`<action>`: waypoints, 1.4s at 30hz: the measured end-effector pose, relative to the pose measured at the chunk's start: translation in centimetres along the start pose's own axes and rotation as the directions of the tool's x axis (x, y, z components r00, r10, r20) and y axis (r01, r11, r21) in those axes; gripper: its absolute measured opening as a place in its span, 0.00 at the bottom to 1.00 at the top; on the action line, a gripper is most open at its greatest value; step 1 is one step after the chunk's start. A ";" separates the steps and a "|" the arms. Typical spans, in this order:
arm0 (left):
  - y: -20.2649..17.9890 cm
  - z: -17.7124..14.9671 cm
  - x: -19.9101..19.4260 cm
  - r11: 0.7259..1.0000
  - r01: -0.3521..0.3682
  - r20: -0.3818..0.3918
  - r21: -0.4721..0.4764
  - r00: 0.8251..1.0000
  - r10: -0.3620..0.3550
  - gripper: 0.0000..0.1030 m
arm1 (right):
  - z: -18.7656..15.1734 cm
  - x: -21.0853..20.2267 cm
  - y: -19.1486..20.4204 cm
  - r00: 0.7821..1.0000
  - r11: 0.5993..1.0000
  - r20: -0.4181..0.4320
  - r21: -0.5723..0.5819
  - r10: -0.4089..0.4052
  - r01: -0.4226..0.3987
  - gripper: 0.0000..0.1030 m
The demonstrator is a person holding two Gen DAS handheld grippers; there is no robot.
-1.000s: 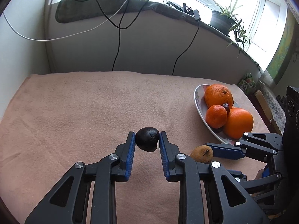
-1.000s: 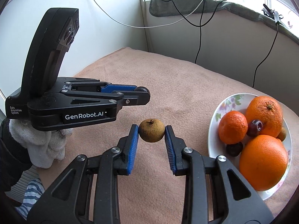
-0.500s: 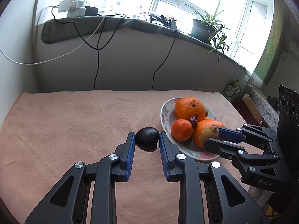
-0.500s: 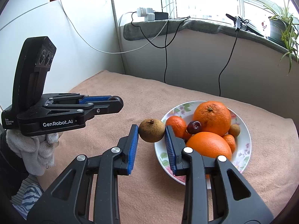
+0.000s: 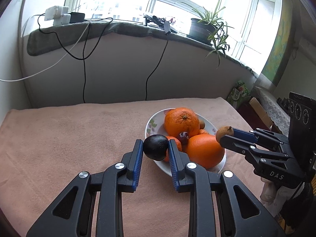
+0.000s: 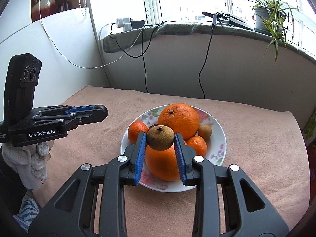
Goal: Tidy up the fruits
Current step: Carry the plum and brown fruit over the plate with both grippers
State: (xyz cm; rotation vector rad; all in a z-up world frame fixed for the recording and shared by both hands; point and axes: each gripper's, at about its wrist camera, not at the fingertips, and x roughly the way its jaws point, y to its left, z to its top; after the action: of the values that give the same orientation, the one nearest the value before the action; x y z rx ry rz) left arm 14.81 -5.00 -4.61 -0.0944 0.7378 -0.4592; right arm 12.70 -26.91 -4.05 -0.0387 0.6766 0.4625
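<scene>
1. Here, we see a dark fruit, almost black, pinched between the blue pads of the left gripper; it hangs in the air just before the near rim of the plate.
2. We see also a brown fruit, round and dull with a small dry stem on top, clamped between the pads of the right gripper; it hangs over the plate, above the big orange at the front.
3. In the left wrist view the same brown fruit shows at the tip of the right gripper, at the right side of the plate.
4. The plate is white with a flower pattern, and it stands on a pinkish-brown cloth that covers the table.
5. On the plate we count two big oranges; the second big orange lies at the back.
6. Beside them lie two small mandarins, one at the left and one at the right, and a small brown fruit at the right of the back orange.
7. A dark red fruit sits between the oranges; we cannot tell which kind it is.
8. In the right wrist view the left gripper hovers at the left of the plate, apart from it, and a hand in a light glove holds it from below.
9. Behind the table we see a grey wall with black cables, a window sill with chargers, and a potted plant.
</scene>
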 end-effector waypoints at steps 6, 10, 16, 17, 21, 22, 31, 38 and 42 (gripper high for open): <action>-0.7 0.5 1.0 1.000 0.009 -0.008 0.013 1.000 -0.009 0.23 | 0.3 -0.1 -1.3 1.000 1.000 0.010 0.014 -0.013 0.013 0.29; -1.0 0.9 1.5 1.000 0.009 -0.009 0.021 1.000 -0.008 0.23 | 0.5 0.0 -2.0 1.000 1.000 0.012 0.021 -0.022 0.021 0.29; -1.3 1.3 2.3 1.000 0.010 -0.018 0.026 1.000 -0.009 0.23 | 0.6 0.4 -2.8 1.000 0.999 0.008 0.035 -0.029 0.029 0.29; -1.3 1.4 2.5 1.000 0.010 -0.020 0.029 1.000 -0.010 0.23 | 0.6 0.5 -3.0 1.000 0.999 0.006 0.036 -0.029 0.029 0.29; -1.7 1.7 3.3 0.999 0.014 -0.028 0.038 1.000 -0.013 0.23 | 0.7 0.8 -3.4 1.000 0.999 0.003 0.042 -0.031 0.031 0.29; -1.7 1.9 3.5 0.999 0.015 -0.031 0.039 0.999 -0.014 0.23 | 0.7 0.9 -3.6 0.999 0.998 0.003 0.045 -0.032 0.032 0.29; -2.0 2.2 5.3 0.998 0.021 -0.061 0.051 0.998 -0.017 0.23 | 0.5 1.6 -4.5 1.000 0.997 -0.010 0.068 -0.030 0.031 0.29; -2.2 2.5 5.7 0.998 0.021 -0.065 0.056 0.998 -0.018 0.23 | 0.5 2.1 -4.9 1.000 0.997 -0.017 0.077 -0.011 0.012 0.29; -2.2 2.6 5.9 0.998 0.019 -0.069 0.055 0.997 -0.016 0.23 | 0.3 2.4 -4.9 1.000 0.997 -0.022 0.081 -0.004 0.006 0.29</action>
State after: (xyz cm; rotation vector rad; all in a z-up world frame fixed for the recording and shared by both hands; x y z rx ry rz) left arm 19.55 -9.74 -5.90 -0.0330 0.7914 -0.5014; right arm 16.61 -30.33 -5.80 0.0307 0.7161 0.4302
